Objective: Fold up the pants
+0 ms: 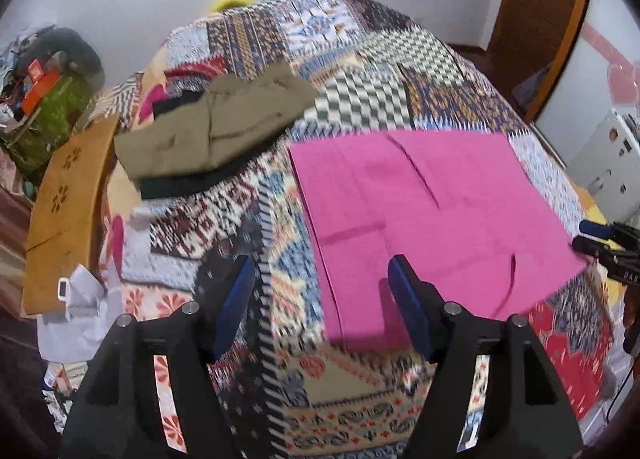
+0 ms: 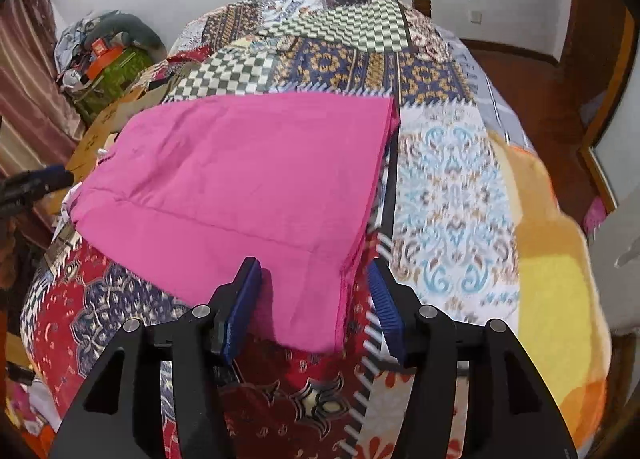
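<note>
- While my left gripper (image 1: 320,307) hovers over the near edge of the bed, its blue pads stand well apart and nothing sits between them but the patterned bedspread (image 1: 280,339); the right-hand pad overlaps the near corner of the pink pants (image 1: 420,211) in my view, yet I cannot tell whether it touches the cloth.
- My right gripper (image 2: 312,299) is likewise parted, with the near corner of the pink pants (image 2: 248,187) lying between its pads; neither pad presses on it, so I judge the cloth released, not held.
- Just beyond both tools the pants lie flat on the bedspread as a compact, layered rectangle, with stacked edges showing along the right side in my right wrist view and a few seams and creases across the top.
- Judging by that shape, the main folds are done; what may be left is one more fold, some smoothing, or moving the bundle aside.
- Farther off to the left, an olive garment (image 1: 212,131) rests folded on a dark one (image 1: 192,183), which I take as a pile of finished pieces.
- Beyond that pile, a cardboard box (image 1: 68,203) stands beside the bed, well apart from my work.
</note>
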